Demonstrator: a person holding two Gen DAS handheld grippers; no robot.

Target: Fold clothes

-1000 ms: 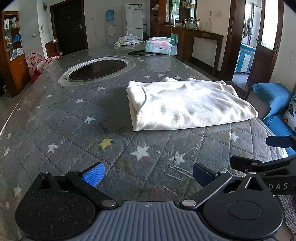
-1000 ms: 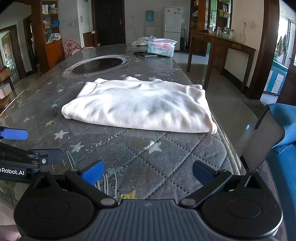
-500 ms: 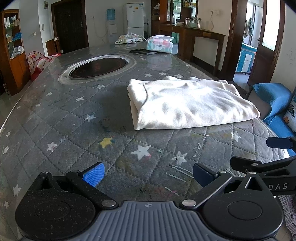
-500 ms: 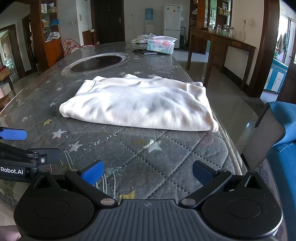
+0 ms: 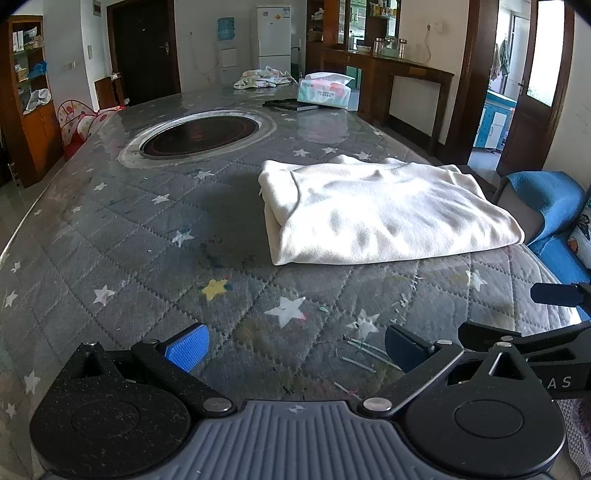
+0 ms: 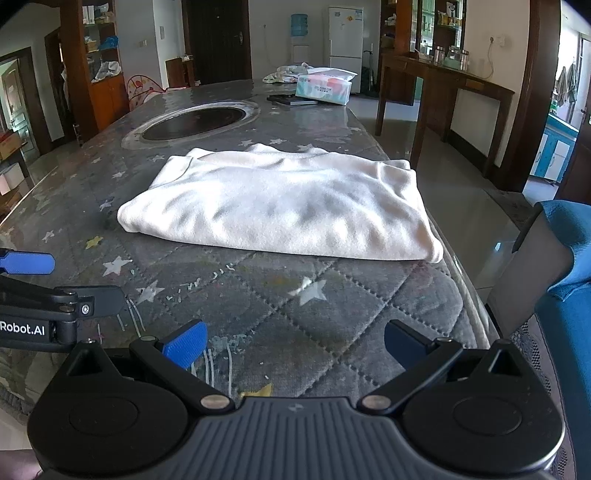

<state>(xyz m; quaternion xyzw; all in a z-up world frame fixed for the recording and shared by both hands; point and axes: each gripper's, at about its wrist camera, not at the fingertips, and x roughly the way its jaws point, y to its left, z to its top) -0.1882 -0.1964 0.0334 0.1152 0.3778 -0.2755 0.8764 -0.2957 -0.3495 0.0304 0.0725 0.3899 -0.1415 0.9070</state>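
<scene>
1. A tissue box [image 5: 324, 92] sits at the desk's [image 5: 110, 236] far end, about 12 o'clock.
2. Just beside it lies a dark flat object [image 5: 290, 105] (too small to identify).
3. A round inset burner [image 5: 199, 134] lies at 11 o'clock.
4. A white fridge [image 5: 273, 35] stands beyond.

A cream-white garment [image 5: 384, 210] lay folded into a flat, roughly rectangular bundle on the grey star-patterned quilted desk [image 5: 155, 236], toward its right edge. Its thick folded edge faced left, layers stacked one over another, and soft wrinkles crossed the top. The right end reached the desk's rim.
</scene>
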